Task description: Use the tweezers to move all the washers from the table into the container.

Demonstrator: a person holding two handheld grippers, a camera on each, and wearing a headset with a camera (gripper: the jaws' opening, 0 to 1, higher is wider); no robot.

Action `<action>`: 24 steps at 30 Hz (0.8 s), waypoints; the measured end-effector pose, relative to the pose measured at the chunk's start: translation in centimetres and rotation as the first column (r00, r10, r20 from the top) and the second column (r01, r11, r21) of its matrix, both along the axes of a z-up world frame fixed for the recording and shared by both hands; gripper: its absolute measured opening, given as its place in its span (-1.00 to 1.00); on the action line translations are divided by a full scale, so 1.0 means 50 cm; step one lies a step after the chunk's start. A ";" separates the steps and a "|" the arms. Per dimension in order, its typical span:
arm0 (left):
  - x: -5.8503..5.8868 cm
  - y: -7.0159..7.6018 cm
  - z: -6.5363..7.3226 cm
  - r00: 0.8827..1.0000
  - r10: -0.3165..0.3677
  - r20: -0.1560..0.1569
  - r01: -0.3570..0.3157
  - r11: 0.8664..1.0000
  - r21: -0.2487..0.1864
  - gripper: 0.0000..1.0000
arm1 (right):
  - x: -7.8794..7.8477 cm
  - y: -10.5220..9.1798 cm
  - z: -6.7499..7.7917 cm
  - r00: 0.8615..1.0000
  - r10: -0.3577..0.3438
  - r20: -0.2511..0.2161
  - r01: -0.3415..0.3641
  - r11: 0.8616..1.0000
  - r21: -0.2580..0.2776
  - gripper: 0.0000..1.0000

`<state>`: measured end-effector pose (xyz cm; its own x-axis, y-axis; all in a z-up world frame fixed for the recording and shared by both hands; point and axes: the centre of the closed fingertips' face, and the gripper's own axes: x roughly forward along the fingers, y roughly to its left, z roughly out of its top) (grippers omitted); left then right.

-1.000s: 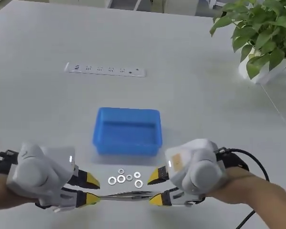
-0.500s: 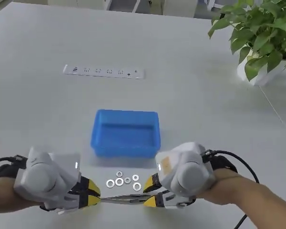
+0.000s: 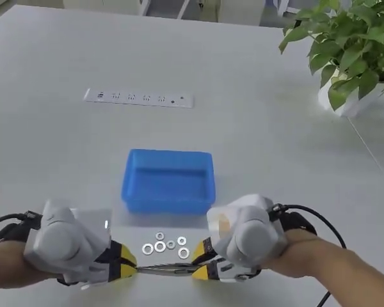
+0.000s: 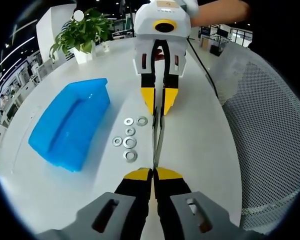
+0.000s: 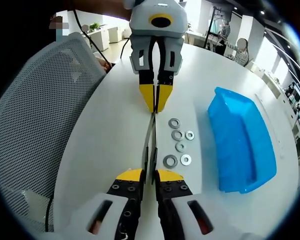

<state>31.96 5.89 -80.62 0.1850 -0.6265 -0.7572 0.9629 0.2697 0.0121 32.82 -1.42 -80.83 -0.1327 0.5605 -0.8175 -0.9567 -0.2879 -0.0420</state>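
Your left gripper is clenched on one end of the slim metal tweezers. Your right gripper grasps the other end, its jaws a little apart with the tweezers' two arms between them. The tweezers run parallel to the near wall of the blue rectangular plastic container. Six small silver ring washers lie on the white table between that wall and the tweezers, apart from both. No washer is inside the container.

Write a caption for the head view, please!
Left tongs and right tongs grip the tweezers beside washers and a blue container.
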 end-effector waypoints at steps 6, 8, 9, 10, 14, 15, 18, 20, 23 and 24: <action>0.000 0.000 0.001 0.999 -0.029 0.022 0.028 0.999 0.023 -0.89 | 0.001 0.000 -0.001 1.000 -0.001 0.003 0.001 1.000 -0.003 -0.78; 0.000 0.001 0.004 0.999 -0.032 0.021 0.032 0.999 0.028 -0.89 | 0.002 0.000 -0.001 1.000 -0.003 0.004 0.003 1.000 -0.003 -0.78; 0.000 0.001 0.007 0.999 -0.033 0.020 0.032 0.999 0.029 -0.89 | 0.002 0.000 -0.001 1.000 -0.003 0.006 0.003 1.000 -0.003 -0.78; -0.001 0.001 0.009 0.999 -0.034 0.018 0.034 0.999 0.028 -0.89 | 0.002 0.001 -0.001 1.000 -0.004 0.008 0.004 1.000 -0.004 -0.78; 0.001 0.002 0.021 0.999 -0.039 0.028 0.038 0.999 0.030 -0.89 | 0.001 0.001 -0.001 1.000 -0.002 0.012 0.002 1.000 -0.007 -0.76; 0.001 0.002 0.024 0.999 -0.039 0.029 0.038 0.999 0.030 -0.90 | 0.001 0.001 0.000 1.000 -0.002 0.012 0.002 1.000 -0.007 -0.76; 0.001 0.002 0.035 0.999 -0.039 0.037 0.038 0.999 0.029 -0.90 | 0.000 0.004 0.005 1.000 -0.006 0.012 0.006 1.000 0.001 -0.75; 0.000 0.001 0.043 0.998 -0.041 0.038 0.040 0.999 0.029 -0.90 | 0.000 0.006 0.009 1.000 -0.009 0.010 0.009 1.000 0.006 -0.73; -0.001 -0.001 0.059 0.998 -0.045 0.043 0.044 0.999 0.022 -0.90 | -0.001 0.013 0.016 1.000 -0.008 0.008 0.008 1.000 0.016 -0.72; -0.002 -0.002 0.063 0.998 -0.046 0.040 0.045 0.999 0.018 -0.90 | 0.000 0.015 0.018 1.000 -0.009 0.009 0.009 1.000 0.019 -0.72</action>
